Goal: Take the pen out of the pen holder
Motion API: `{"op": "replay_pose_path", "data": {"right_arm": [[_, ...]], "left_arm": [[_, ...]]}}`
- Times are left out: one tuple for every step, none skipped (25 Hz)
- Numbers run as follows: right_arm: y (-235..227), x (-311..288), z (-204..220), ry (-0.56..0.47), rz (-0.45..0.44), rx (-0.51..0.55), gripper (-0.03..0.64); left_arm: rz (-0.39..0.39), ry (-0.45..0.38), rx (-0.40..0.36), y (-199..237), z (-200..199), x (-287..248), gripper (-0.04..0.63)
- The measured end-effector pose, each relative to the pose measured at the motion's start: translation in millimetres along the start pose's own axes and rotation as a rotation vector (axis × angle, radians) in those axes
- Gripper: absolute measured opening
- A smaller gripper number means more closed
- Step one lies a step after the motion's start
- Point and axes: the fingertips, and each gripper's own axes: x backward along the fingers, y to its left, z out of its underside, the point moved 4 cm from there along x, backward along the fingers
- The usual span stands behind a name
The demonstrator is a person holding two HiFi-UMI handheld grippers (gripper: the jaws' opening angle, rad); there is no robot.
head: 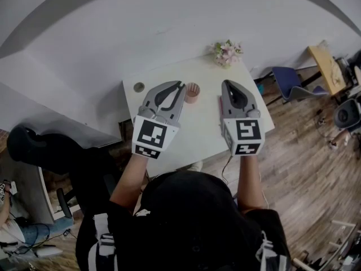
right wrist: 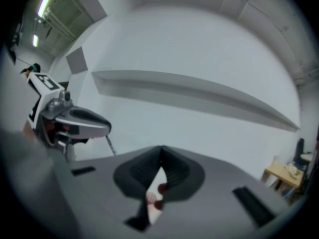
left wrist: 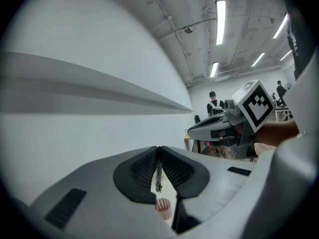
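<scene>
Between the left gripper's (left wrist: 158, 149) clamped pads, the slim dark pen (left wrist: 158, 176) hangs upright, lower end pointing down, clear above the pink ribbed cylindrical pen holder (left wrist: 163, 207) on the smooth white table (head: 186, 134). Right gripper (right wrist: 160, 151): jaw tips together, nothing held.

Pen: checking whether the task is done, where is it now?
In the left gripper view, the pen hangs pinched by the left gripper, above the pink holder.

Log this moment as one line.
left gripper: shut on pen | pen: out of pen holder, hanging above it | right gripper: shut, empty | pen holder: on table
</scene>
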Motion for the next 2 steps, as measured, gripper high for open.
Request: {"op": "replay_pose_path", "data": {"right_arm": [[-0.4, -0.9, -0.1, -0.001, 0.000, -0.001, 0.033], [-0.7, -1.8, -0.2, -0.002, 0.000, -0.002, 0.034]], "left_arm": [[0.000, 0.000, 0.000, 0.3, 0.0, -0.7, 0.048], [0.000, 0.000, -0.001, 0.6, 0.1, -1.4, 0.048]]}}
